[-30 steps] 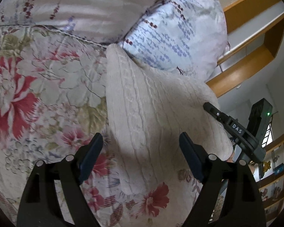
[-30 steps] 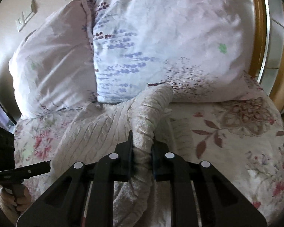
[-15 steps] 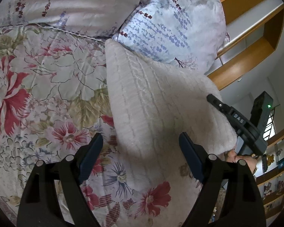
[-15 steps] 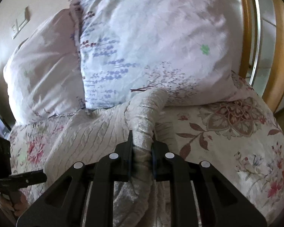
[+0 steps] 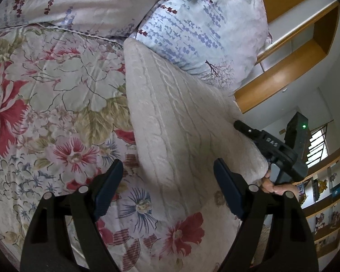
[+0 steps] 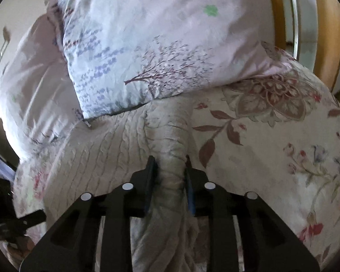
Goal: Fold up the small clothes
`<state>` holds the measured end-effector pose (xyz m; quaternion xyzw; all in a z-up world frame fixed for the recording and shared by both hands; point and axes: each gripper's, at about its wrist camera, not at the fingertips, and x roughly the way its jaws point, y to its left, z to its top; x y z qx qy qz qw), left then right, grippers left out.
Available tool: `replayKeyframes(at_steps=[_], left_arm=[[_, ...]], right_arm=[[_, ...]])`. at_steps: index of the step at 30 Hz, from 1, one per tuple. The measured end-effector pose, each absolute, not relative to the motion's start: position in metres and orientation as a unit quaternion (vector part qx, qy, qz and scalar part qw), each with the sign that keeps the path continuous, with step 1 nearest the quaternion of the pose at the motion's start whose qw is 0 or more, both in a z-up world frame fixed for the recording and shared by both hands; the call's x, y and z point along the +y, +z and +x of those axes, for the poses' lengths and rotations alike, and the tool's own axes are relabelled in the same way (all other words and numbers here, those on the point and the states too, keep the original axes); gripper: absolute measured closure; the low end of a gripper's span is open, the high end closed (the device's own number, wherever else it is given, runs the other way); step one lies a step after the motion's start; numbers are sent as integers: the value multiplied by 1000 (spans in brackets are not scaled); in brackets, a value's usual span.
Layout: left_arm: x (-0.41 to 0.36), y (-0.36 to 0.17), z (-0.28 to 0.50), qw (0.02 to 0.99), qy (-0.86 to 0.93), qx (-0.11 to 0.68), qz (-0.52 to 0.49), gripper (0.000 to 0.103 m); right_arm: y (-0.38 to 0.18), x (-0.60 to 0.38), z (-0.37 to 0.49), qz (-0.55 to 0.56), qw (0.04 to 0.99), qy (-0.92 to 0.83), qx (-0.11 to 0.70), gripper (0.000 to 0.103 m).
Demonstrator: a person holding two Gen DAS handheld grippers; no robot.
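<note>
A cream cable-knit sweater (image 5: 179,122) lies on the floral bedspread, its far end against the pillows. My left gripper (image 5: 167,181) is open and empty, hovering over the sweater's near part. In the right wrist view my right gripper (image 6: 170,172) holds a bunched fold of the same sweater (image 6: 172,136) between its pads; the jaws stand slightly wider than before but still touch the cloth. The right gripper also shows in the left wrist view (image 5: 272,147) at the sweater's right edge.
The floral bedspread (image 5: 45,113) covers the bed. Two pale printed pillows (image 6: 147,45) lie at the head. A wooden headboard and shelf (image 5: 294,45) stand to the right, and more shelves (image 5: 324,204) stand lower right.
My right gripper has moved forward toward the pillows with the sweater fold, and its jaws have parted a little. The left gripper has shifted slightly and stays open.
</note>
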<state>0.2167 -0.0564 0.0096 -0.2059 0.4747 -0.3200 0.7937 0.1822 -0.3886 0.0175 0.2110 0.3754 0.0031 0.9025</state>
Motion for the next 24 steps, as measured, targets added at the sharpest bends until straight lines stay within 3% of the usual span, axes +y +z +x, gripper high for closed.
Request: replayKeyframes(at_steps=[8, 17, 19, 20, 24], left_arm=[[-58, 10, 214, 789, -323, 478, -209, 22], [-64, 7, 207, 786, -325, 485, -202, 25], [-67, 7, 205, 786, -326, 486, -199, 25], [-68, 7, 205, 786, -326, 486, -198, 25], [-72, 7, 202, 786, -329, 486, -194, 25]], right_arm=[[19, -404, 144, 280, 881, 60, 376, 75], [8, -394, 129, 277, 877, 76, 385, 75], [8, -393, 127, 270, 881, 76, 380, 78], [10, -392, 126, 263, 885, 74, 376, 89], [26, -396, 118, 264, 901, 70, 336, 91]])
